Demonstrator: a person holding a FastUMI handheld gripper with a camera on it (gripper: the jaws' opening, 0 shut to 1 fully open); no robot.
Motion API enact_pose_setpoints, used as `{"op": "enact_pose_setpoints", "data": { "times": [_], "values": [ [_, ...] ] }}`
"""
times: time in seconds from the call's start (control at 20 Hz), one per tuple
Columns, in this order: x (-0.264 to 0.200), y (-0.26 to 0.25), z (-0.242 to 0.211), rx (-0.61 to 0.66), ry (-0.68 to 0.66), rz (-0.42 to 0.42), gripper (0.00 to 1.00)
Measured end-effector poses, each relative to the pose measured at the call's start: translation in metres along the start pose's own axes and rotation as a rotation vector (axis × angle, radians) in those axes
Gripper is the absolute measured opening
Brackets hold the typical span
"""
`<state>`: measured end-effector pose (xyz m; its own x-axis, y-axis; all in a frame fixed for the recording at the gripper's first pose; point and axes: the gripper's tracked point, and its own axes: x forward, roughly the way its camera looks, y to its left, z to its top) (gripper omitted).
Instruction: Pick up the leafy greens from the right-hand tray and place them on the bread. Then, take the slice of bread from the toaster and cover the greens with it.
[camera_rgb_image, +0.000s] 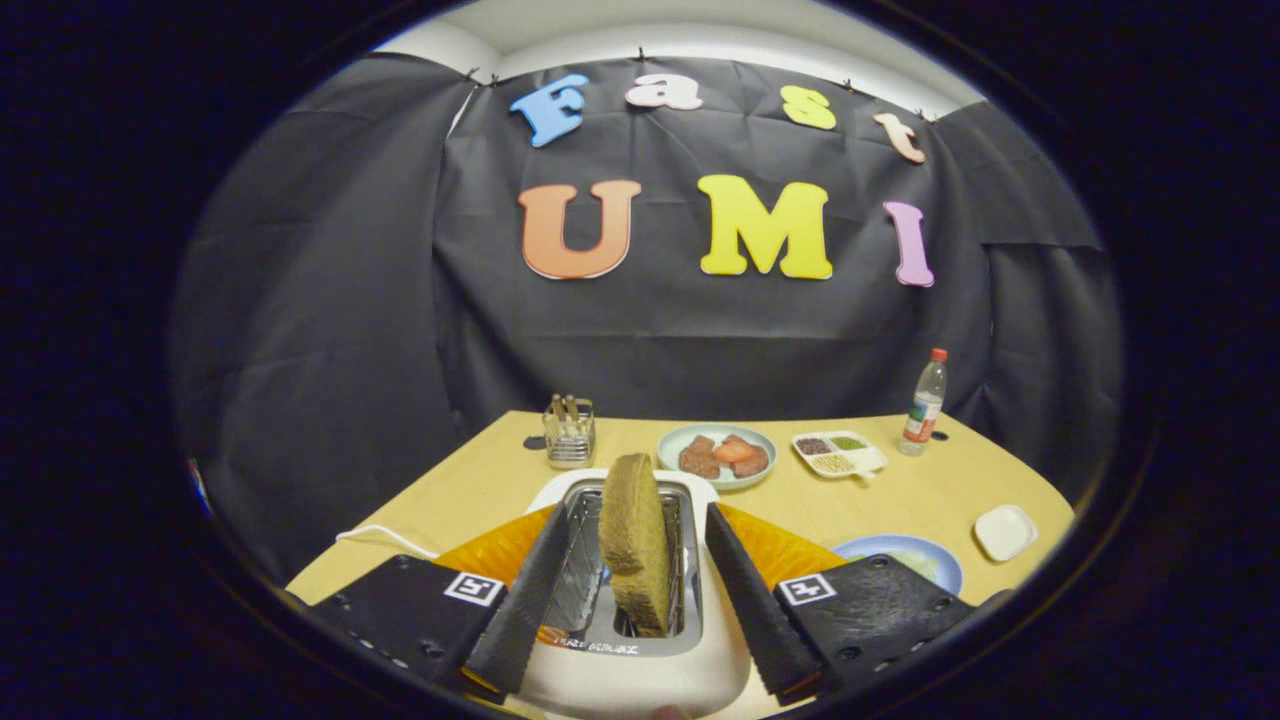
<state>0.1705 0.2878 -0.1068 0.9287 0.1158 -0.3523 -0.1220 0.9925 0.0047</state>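
The gripper (640, 590) hangs over the white toaster (640, 670) with its fingers (520, 600) spread wide, one on each side of the slot and neither touching anything. Between them the slice of bread (635, 545) stands on edge in the slot, its upper half clear of the metal rim and leaning slightly. It looks brown and toasted, so I judge it light and fairly stiff, with a crust that could crumble under a hard squeeze; the dry faces should grip well. The best hold is likely across the two flat faces, on the part standing above the slot, followed by a straight lift so the slice does not catch on the wire guides. An orange tray (780, 550) lies under and to both sides of the toaster. At about four o'clock from the toaster sits a blue-rimmed plate (940, 565) with something pale green on it, probably the greens, though I cannot tell for sure. Beyond the toaster, at twelve to one o'clock, are a plate of meat slices (718, 455), a divided dish (838, 453) and a water bottle (925, 402); a utensil holder (569, 432) stands at eleven o'clock on the tan surface (470, 490).
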Motion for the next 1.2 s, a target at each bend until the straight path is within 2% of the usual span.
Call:
{"op": "enact_pose_setpoints", "data": {
  "times": [0.1,0.4,0.55,0.6,0.7,0.95,1.2],
  "values": [
    [0.004,0.001,-0.002,-0.007,0.005,-0.010,0.77],
    [0.012,-0.005,-0.008,0.012,0.011,-0.032,0.32],
    [0.010,-0.004,-0.005,0.021,-0.008,-0.010,0.10],
    [0.010,-0.007,-0.006,0.025,-0.010,-0.008,0.10],
    [0.007,-0.009,-0.005,0.024,-0.016,0.005,0.01],
    [-0.016,-0.012,0.033,0.037,-0.144,0.030,0.01],
    [-0.049,-0.011,0.073,0.129,-0.253,0.094,0.01]
  ]
}}
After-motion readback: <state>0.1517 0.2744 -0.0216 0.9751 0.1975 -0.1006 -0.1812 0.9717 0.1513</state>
